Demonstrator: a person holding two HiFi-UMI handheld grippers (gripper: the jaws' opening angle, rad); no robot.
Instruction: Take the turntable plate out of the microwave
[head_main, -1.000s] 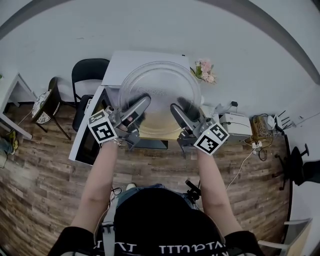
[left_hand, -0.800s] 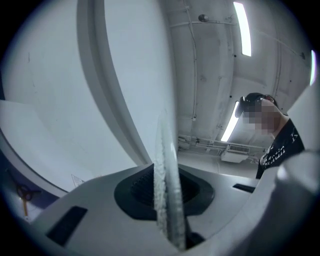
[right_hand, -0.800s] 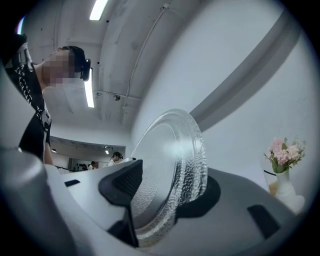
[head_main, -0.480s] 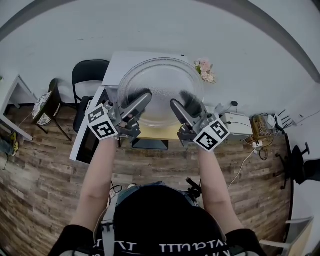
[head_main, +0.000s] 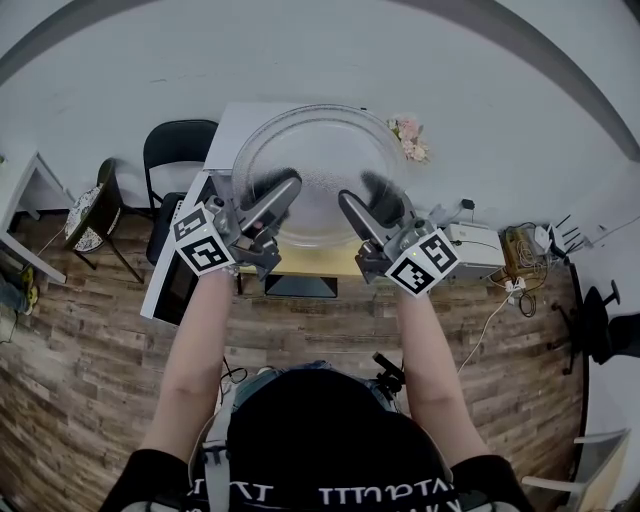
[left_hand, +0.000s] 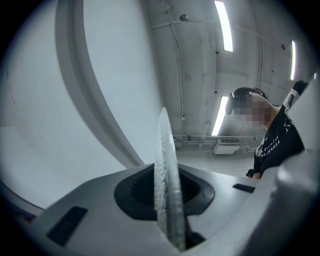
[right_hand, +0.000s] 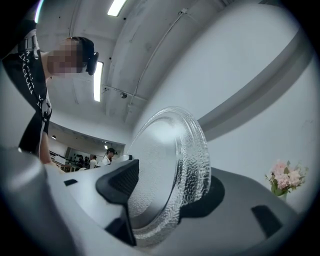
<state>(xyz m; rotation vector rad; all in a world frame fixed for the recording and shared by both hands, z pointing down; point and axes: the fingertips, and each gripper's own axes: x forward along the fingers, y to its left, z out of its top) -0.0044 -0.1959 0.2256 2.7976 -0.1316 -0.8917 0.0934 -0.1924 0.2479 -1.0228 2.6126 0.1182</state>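
Note:
The clear glass turntable plate (head_main: 312, 150) hangs in the air above the white microwave (head_main: 236, 122), whose door (head_main: 172, 285) stands open. My left gripper (head_main: 272, 192) is shut on the plate's near left rim; in the left gripper view the plate (left_hand: 165, 165) shows edge-on, pinched between the pads of the left gripper (left_hand: 169, 207). My right gripper (head_main: 364, 196) reaches over the near right rim. Its jaws are opening, with the plate (right_hand: 172, 155) standing slanted and loose between the fingers of the right gripper (right_hand: 167, 202).
The microwave sits on a small yellowish table (head_main: 300, 262) against the white wall. A black chair (head_main: 176, 150) stands to the left and pink flowers (head_main: 410, 140) to the right. A white box (head_main: 474, 246) with cables lies on the wooden floor at right.
Both grippers lifted the plate, so it sits higher and larger in the head view. The right gripper's jaws have spread wider around the rim.

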